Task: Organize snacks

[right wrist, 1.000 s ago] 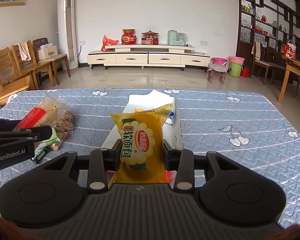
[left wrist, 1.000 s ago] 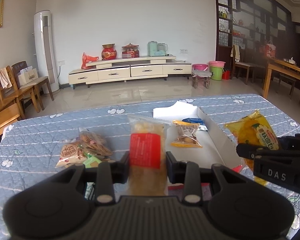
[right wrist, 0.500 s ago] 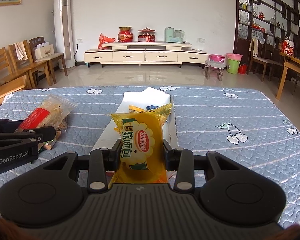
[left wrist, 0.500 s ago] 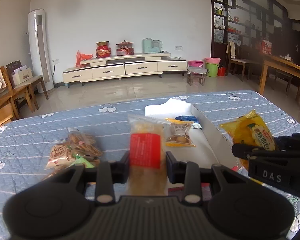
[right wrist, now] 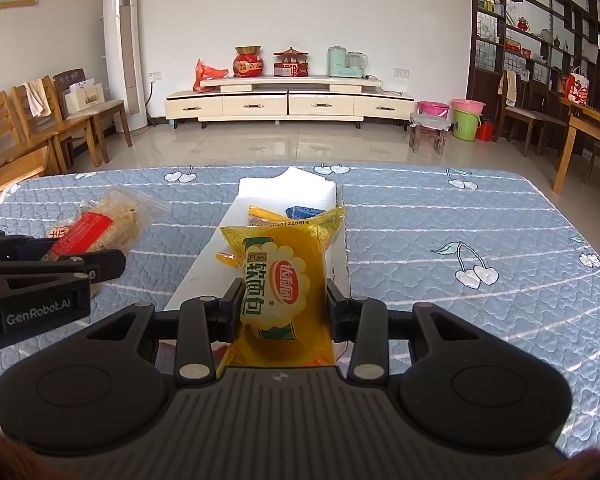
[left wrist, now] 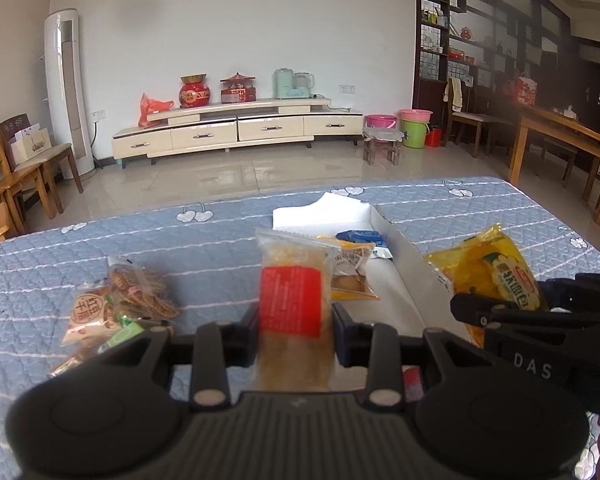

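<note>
The desk wears a blue quilted cover with white stripes and heart-shaped cherries. At frame centre, the yellow bread packet shows a white flower, red oval and green lettering. The clear pastry packet bears a red label. The open box is white.

Ahead of me a long cream TV cabinet runs along the white wall, carrying a red pot-bellied jar, a red ornament box and a mint-green kitchen appliance. A tall white standing air conditioner fills the corner to its left, with wooden chairs lined up along the side wall. To the right I see a small stool, a pink basin, a green bucket and dark wall shelving.
</note>
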Available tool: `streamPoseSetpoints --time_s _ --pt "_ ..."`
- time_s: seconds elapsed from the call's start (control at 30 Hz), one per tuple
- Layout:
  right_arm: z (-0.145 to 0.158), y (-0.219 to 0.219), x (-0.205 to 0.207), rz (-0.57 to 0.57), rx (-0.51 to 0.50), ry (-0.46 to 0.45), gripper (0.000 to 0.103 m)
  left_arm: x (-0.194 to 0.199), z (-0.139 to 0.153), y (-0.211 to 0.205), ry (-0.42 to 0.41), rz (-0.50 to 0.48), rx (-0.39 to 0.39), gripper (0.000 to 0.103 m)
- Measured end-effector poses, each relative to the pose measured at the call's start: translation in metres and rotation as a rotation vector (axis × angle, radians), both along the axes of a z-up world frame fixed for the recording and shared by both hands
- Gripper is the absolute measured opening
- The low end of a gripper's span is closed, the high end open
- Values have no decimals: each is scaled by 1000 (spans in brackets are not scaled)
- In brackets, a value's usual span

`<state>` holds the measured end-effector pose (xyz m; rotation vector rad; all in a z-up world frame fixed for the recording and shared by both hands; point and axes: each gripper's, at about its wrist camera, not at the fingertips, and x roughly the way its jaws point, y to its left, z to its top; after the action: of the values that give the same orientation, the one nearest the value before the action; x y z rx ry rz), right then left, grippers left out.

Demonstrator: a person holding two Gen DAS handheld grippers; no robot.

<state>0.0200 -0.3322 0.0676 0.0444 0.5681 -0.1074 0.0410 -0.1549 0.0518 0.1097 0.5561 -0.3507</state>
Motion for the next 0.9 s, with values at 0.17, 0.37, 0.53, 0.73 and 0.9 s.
streamPoseSetpoints --time_s 0.17,0.37,0.53,0.73,0.9 --pt "0 -1 6 -1 3 -1 47 10 0 -5 4 -4 -6 34" --pt "1 -5 14 -2 -5 2 47 22 -2 -13 12 -9 -11 34" --pt "-4 -9 23 -7 -2 16 47 29 -9 -20 23 -15 -2 34" --pt "-8 -11 32 -10 2 31 47 37 -16 -25 42 -22 -1 34" --pt "-9 -13 38 -11 2 38 47 42 -21 -29 52 -23 3 34"
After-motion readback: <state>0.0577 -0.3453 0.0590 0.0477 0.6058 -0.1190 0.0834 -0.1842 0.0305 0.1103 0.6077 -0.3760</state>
